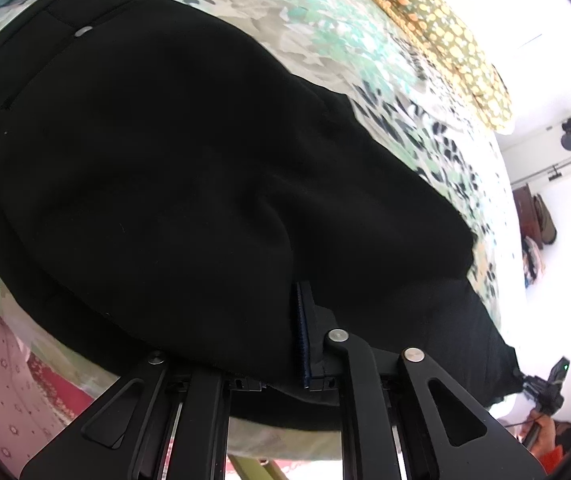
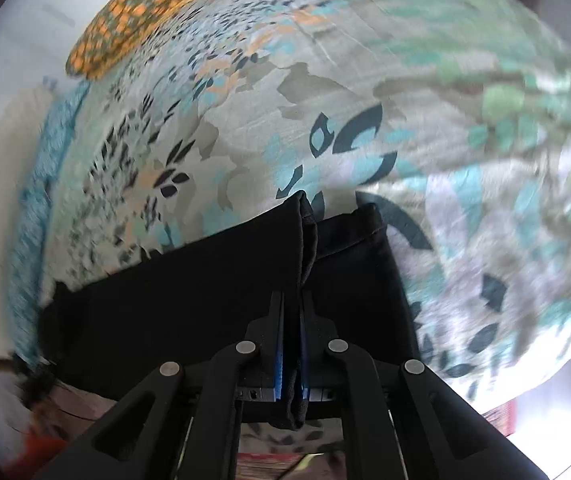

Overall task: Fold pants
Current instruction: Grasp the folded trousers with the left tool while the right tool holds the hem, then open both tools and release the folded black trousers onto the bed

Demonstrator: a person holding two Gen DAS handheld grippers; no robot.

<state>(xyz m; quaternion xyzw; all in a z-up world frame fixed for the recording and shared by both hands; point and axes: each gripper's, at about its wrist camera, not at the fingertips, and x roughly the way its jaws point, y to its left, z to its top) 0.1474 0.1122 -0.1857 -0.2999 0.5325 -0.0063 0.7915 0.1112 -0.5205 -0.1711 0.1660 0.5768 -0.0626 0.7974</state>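
A bed covered by a floral sheet (image 1: 325, 40) in teal, grey and white fills most of both views. A green pillow with orange dots (image 1: 441, 36) lies at the sheet's far edge. Beyond the pillow stands a bright, overexposed white wall (image 1: 557, 80). Below the sheet's near edge hangs pink patterned cloth (image 1: 1, 380).

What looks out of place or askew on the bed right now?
Nothing is damaged or spilled. The black pants lie rumpled on the floral bedspread, and a bunched fold of them sits pinched in the right hand-held gripper.
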